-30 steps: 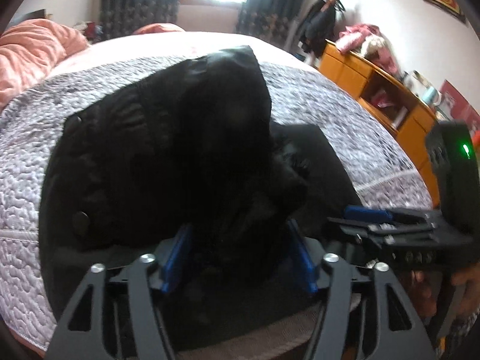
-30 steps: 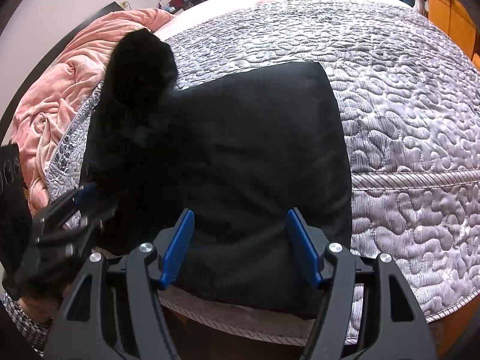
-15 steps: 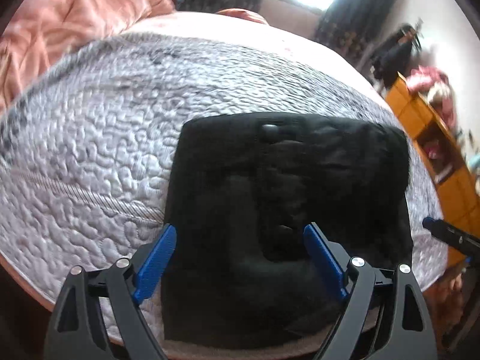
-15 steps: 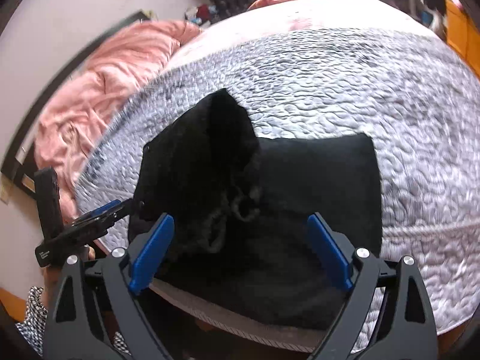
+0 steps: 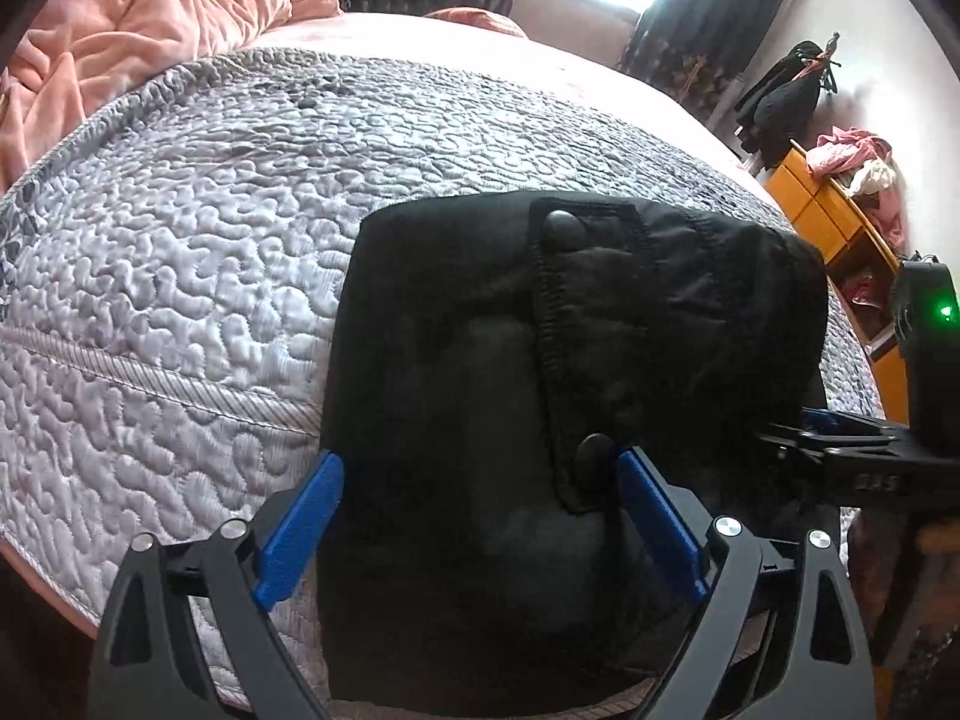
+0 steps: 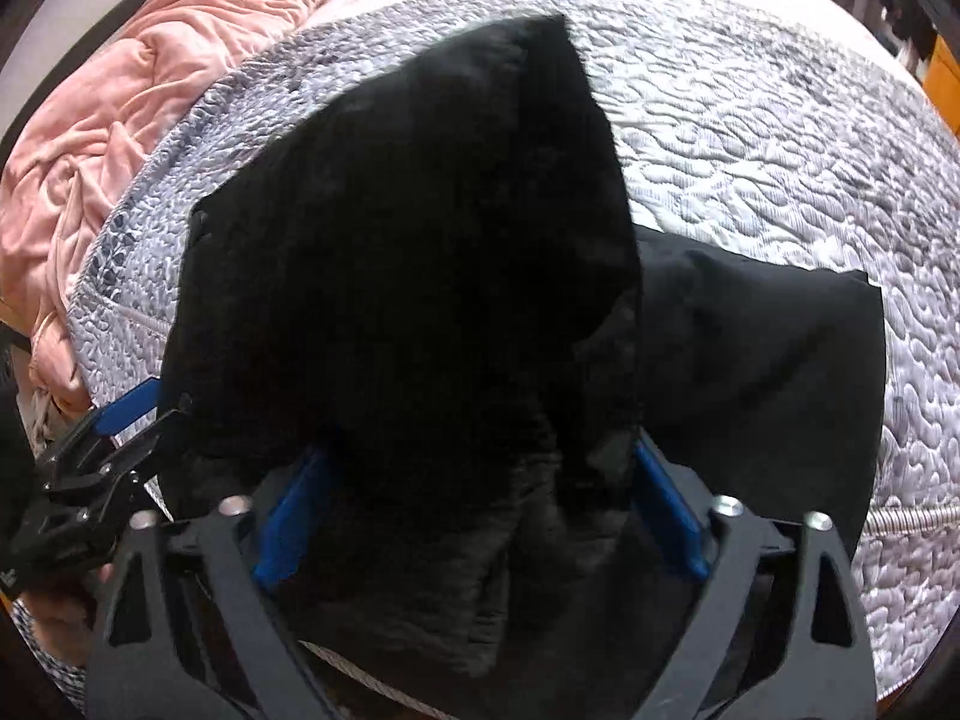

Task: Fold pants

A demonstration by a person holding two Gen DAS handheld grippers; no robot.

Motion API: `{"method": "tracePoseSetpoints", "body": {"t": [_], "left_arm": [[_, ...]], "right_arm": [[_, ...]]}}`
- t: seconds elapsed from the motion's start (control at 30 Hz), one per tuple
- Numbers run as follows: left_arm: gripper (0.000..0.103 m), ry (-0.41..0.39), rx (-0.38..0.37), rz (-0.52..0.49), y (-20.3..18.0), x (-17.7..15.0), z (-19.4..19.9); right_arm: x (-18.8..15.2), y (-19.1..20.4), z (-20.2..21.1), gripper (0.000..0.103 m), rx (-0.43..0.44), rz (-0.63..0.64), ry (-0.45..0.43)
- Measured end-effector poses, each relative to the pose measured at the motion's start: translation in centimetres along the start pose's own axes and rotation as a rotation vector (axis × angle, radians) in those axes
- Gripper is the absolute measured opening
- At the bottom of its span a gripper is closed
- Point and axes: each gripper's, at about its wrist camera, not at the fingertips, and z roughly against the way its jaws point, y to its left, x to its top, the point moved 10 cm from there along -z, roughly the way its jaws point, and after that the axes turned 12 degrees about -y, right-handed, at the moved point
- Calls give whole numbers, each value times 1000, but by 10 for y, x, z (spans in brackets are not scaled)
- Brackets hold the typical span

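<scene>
The black pants (image 5: pixel 540 360) lie folded into a thick bundle at the near edge of the quilted grey bed (image 5: pixel 180 252). My left gripper (image 5: pixel 480 486) is open, its blue pads on either side of the bundle's near end. A flap with two snap buttons (image 5: pixel 561 222) faces up. In the right wrist view the pants (image 6: pixel 420 240) fill the middle, with one thick fold raised in a peak. My right gripper (image 6: pixel 480 480) stands open with bunched fabric between its pads. The right gripper also shows at the right in the left wrist view (image 5: pixel 852 438).
A pink duvet (image 5: pixel 150 18) is heaped at the bed's far left. An orange dresser (image 5: pixel 840 228) with clothes on it stands to the right of the bed. A window with dark curtains is at the back. The bed's front edge runs just below the pants.
The left gripper, earlier closed in on raised fabric, now stands open over a flat folded bundle. In the right wrist view the gripper has moved closer into the bunched fold.
</scene>
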Motion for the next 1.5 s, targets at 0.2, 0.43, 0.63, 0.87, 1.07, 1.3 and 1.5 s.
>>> {"method": "tracePoseSetpoints", "body": {"t": [0.2, 0.43, 0.63, 0.87, 1.07, 1.3, 1.5], "left_arm": [[93, -23, 11, -16, 1, 5, 8], [93, -83, -9, -64, -20, 22, 27], [94, -127, -35, -140, -49, 36, 39], [94, -143, -55, -179, -72, 41, 42], [94, -137, -64, -168, -80, 40, 39], [95, -141, -65, -180, -85, 41, 38], [95, -111, -54, -162, -79, 35, 28]], "right_arm": [[7, 0, 28, 21, 110, -44, -50], [20, -1, 84, 18, 244, -126, -152], [26, -12, 121, 18, 257, -140, -206], [24, -52, 133, 18, 198, -186, -218], [6, -90, 123, 18, 118, -213, -176], [-32, -120, 73, 23, 51, -271, -72], [-35, -121, 68, 35, 36, -243, -66]]}}
